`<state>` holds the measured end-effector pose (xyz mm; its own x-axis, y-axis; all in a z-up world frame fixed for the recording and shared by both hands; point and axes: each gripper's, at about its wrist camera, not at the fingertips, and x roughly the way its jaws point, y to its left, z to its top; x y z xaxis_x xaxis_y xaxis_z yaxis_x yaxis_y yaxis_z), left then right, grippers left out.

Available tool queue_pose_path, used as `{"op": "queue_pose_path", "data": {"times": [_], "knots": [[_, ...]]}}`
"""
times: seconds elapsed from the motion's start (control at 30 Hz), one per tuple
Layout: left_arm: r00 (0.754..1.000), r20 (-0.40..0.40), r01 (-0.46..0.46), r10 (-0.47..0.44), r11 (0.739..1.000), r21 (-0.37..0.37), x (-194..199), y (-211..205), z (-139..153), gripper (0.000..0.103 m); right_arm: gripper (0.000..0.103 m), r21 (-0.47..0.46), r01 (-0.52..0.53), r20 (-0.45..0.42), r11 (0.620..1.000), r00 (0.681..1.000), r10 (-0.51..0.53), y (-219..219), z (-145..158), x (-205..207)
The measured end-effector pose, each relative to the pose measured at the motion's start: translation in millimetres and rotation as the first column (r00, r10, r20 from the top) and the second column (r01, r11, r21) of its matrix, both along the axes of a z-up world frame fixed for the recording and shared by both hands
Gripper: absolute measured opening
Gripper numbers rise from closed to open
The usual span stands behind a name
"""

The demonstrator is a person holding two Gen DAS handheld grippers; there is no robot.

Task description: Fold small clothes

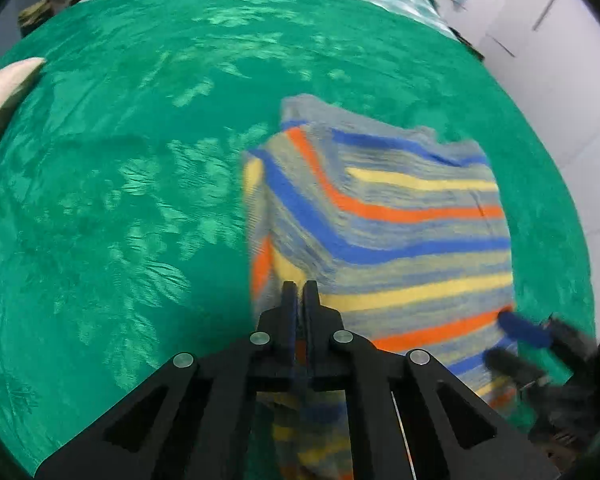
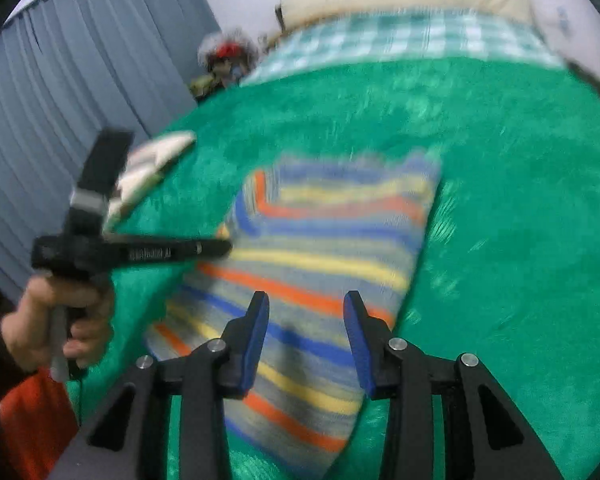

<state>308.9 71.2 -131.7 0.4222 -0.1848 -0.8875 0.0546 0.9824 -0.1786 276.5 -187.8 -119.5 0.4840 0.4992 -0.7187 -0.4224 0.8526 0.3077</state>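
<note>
The left gripper (image 1: 299, 286) has its two fingers pressed together on the near-left edge of the striped garment (image 1: 383, 220), lifting that side so the cloth drapes beneath it. The right gripper (image 2: 305, 304) hangs just above the garment's near end with its blue-padded fingers (image 2: 258, 336) spread apart and nothing between them. The garment, banded in blue, orange, yellow and grey, lies near the middle of a green plush blanket (image 1: 120, 140), with a folded pale cloth (image 2: 148, 168) off to the left and a checked sheet (image 2: 399, 36) beyond.
</note>
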Motion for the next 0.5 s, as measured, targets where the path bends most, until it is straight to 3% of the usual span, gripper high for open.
{"op": "queue_pose_path", "data": {"times": [0.03, 0.07, 0.17, 0.2, 0.27, 0.3, 0.33, 0.5], "knots": [[1.000, 0.015, -0.028, 0.027, 0.998, 0.064, 1, 4, 1, 0.000, 0.041, -0.024, 0.001, -0.025, 1.000, 1.000, -0.002, 4, -11, 1], [0.999, 0.019, -0.041, 0.040, 0.997, 0.063, 2, 10, 1, 0.000, 0.041, -0.043, 0.010, -0.018, 0.999, 1.000, -0.011, 7, -18, -2], [0.997, 0.013, -0.077, 0.078, 0.995, -0.067, -2, 39, 7, 0.005, 0.047, -0.017, 0.025, -0.010, 1.000, 1.000, -0.026, 1, -10, -7], [0.997, 0.018, -0.069, 0.071, 0.991, -0.117, -5, 43, 9, 0.012, 0.048, 0.003, 0.032, -0.018, 0.999, 0.999, -0.032, -4, -7, -8], [0.998, 0.034, -0.046, 0.055, 0.976, -0.211, -13, 52, 14, 0.045, 0.061, 0.044, 0.066, -0.010, 0.997, 0.998, -0.065, -19, 4, -10], [0.998, 0.042, -0.039, 0.050, 0.972, -0.233, -15, 51, 14, 0.071, 0.063, 0.056, 0.085, 0.001, 0.995, 0.996, -0.086, -27, 9, -11], [0.998, 0.049, -0.029, 0.042, 0.970, -0.242, -15, 47, 14, 0.083, 0.064, 0.072, 0.102, 0.005, 0.992, 0.995, -0.103, -35, 11, -10], [0.997, -0.064, 0.023, -0.036, 0.980, -0.195, 1, 12, -18, 0.084, 0.064, 0.173, 0.155, -0.120, 0.973, 0.983, -0.136, -58, -7, 27]]}}
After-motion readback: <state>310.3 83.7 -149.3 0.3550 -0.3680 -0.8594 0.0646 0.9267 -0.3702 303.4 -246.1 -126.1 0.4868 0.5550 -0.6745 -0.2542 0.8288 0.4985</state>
